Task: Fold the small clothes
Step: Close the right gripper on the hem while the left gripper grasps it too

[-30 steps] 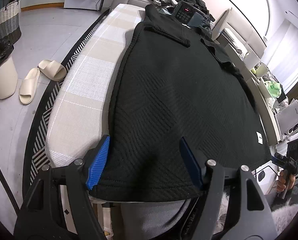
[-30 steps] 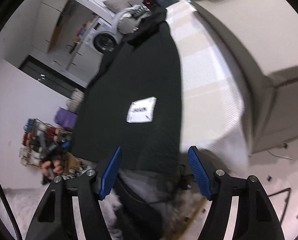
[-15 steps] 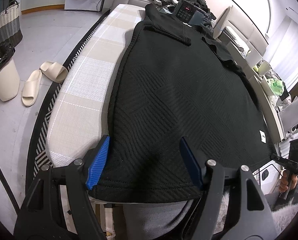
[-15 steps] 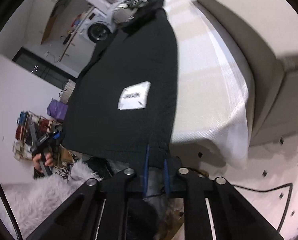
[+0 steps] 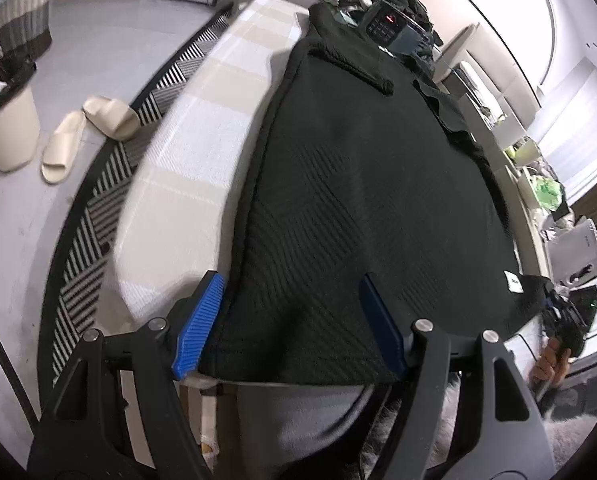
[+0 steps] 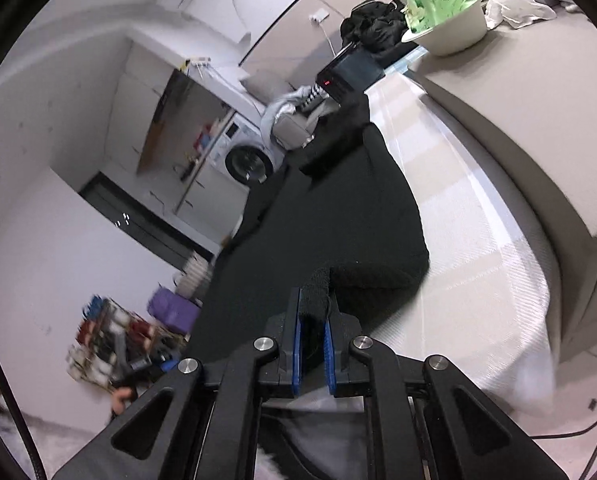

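Right wrist view is motion-blurred; the black garment (image 6: 330, 216) near corner is bunched and lifted, and the white label is not visible here (left wrist view has it near the far corner). Garment lies flat along the checked padded bench (image 5: 202, 148), its collar end running under a black device (image 5: 390, 26). Right gripper (image 6: 313, 354) is clamped on that bunched corner. Left gripper (image 5: 288, 326) jaws stand wide, straddling the near hem; pad contact hard to tell.

A beige checked padded bench (image 5: 202, 128) carries a black knit garment (image 5: 362, 184) spread flat.
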Motion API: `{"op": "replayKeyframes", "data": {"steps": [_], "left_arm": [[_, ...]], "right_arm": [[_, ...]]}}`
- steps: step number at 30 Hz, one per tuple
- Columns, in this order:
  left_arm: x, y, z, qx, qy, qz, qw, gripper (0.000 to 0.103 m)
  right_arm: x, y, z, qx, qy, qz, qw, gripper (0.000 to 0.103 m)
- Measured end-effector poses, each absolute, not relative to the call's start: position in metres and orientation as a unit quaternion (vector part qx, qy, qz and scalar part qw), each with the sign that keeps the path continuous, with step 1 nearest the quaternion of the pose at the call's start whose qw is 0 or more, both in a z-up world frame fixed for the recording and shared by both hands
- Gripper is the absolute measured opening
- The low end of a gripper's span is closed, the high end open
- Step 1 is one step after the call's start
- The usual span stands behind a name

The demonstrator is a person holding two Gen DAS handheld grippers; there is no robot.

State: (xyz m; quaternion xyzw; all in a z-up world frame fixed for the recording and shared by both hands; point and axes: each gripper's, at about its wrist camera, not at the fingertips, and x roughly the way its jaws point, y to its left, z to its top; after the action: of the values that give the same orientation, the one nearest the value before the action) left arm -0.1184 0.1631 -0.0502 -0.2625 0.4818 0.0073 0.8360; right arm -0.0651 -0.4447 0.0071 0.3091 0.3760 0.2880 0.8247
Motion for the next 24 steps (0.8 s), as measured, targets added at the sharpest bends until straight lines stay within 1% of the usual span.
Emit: {"op": "replayKeyframes", "data": {"steps": [2,3,4,5,6,7,10,18,24], "left_arm": [[-0.118,0.165,-0.052,-0.277,0.479,-0.007,0.833,0.064],[-0.118,0.166,-0.054,-0.288,0.477,-0.015,0.83,0.054],[-0.117,0.168,-0.056,-0.301,0.474,-0.02,0.828,0.041],[-0.116,0.168,-0.058,-0.317,0.473,-0.028,0.821,0.033],[-0.115,0.169,-0.061,-0.326,0.473,-0.034,0.818,0.02],[-0.115,0.168,-0.062,-0.329,0.47,-0.034,0.818,0.013],[-0.115,0.164,-0.058,-0.318,0.458,-0.031,0.83,0.007],[-0.12,0.166,-0.029,-0.327,0.399,-0.044,0.856,0.006],[-0.113,0.167,-0.002,-0.328,0.354,-0.059,0.873,0.005]], "right_arm": [[-0.065,-0.437,0.009,0.306,0.372,0.286,0.828,0.009],[-0.065,-0.437,0.009,0.306,0.372,0.288,0.828,0.009],[-0.066,-0.436,0.009,0.306,0.373,0.287,0.827,0.009],[-0.065,-0.436,0.008,0.309,0.372,0.288,0.827,0.009],[-0.065,-0.435,0.008,0.31,0.372,0.289,0.826,0.009],[-0.064,-0.435,0.007,0.31,0.373,0.285,0.826,0.009],[-0.067,-0.438,0.004,0.314,0.374,0.283,0.826,0.009],[-0.071,-0.44,0.01,0.333,0.343,0.283,0.832,0.009],[-0.068,-0.439,0.031,0.352,0.296,0.28,0.843,0.009]]}}
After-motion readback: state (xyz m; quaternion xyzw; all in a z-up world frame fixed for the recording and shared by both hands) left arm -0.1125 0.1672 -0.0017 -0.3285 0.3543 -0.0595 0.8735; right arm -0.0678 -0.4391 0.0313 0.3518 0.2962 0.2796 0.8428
